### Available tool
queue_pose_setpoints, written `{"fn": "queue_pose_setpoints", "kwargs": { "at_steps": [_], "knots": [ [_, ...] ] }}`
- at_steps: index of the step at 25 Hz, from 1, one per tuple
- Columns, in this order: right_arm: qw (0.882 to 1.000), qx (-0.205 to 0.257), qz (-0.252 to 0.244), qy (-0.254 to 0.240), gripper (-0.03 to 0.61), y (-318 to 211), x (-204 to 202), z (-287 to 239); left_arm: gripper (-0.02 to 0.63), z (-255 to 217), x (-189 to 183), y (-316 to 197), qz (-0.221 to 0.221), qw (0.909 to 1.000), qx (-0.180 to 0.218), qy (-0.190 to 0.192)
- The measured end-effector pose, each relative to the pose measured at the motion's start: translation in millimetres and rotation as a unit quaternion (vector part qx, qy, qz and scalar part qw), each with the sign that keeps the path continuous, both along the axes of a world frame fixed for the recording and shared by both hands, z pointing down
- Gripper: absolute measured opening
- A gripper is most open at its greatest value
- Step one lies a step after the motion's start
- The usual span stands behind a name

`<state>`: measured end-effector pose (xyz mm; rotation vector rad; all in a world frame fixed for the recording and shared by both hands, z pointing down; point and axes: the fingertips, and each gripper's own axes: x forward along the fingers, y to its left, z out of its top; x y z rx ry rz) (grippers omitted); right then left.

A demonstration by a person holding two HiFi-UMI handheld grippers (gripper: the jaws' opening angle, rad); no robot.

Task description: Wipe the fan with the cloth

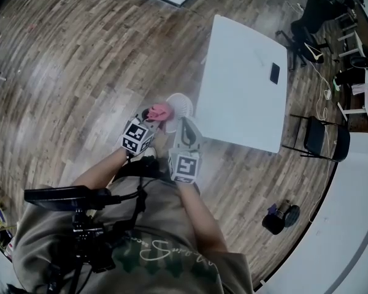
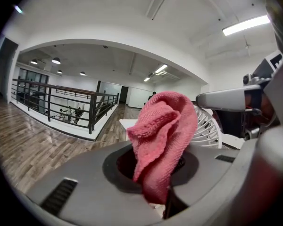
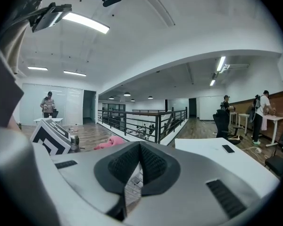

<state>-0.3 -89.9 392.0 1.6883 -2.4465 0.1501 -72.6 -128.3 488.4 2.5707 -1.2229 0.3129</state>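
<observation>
My left gripper (image 2: 153, 171) is part open and pinches the pink cloth (image 2: 164, 131), which sticks up from between its fingers. The white fan (image 2: 208, 126) sits just past those fingers, behind the cloth and to the right. My right gripper (image 3: 137, 168) is nearly shut, and it pinches the fan's thin grille low between its fingers.

This is an open-plan office or lab floor on an upper level. It has a wide brown wood-plank floor (image 1: 80, 60) and a white square worktop (image 1: 239, 103) with a dark phone (image 1: 274, 73) lying on it. Black office chairs (image 1: 313, 17) stand by white desks (image 1: 356, 41). A black metal railing (image 3: 146, 121) guards a drop, long ceiling strip lights (image 2: 245, 25) hang overhead, and a person (image 3: 262, 112) stands at a far desk.
</observation>
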Motion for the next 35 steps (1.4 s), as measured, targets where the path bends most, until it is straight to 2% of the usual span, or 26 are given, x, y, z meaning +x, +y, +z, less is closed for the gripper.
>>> {"fn": "queue_pose_setpoints", "kwargs": {
  "at_steps": [9,17,24,27,31,35],
  "knots": [
    [1.0,0.002,0.025,0.004,0.026,9,11,1,0.1,-17,11,30,-0.018,0.9998,0.002,0.008],
    [1.0,0.006,0.029,-0.003,0.026,22,16,3,0.1,-11,12,50,-0.049,0.9987,0.003,0.012],
    [0.999,0.015,0.039,-0.014,0.026,22,37,-3,0.098,-32,26,61,-0.048,0.9986,0.009,0.022],
    [0.999,0.01,0.036,-0.017,0.026,23,41,-3,0.098,-39,29,65,-0.049,0.9981,0.004,0.037],
    [0.999,0.009,0.03,-0.021,0.026,28,49,-4,0.098,-56,34,66,-0.049,0.9959,-0.003,0.076],
    [0.999,0.005,0.031,-0.027,0.026,27,57,-3,0.098,-69,43,61,-0.038,0.9956,0.003,0.085]
  ]
}}
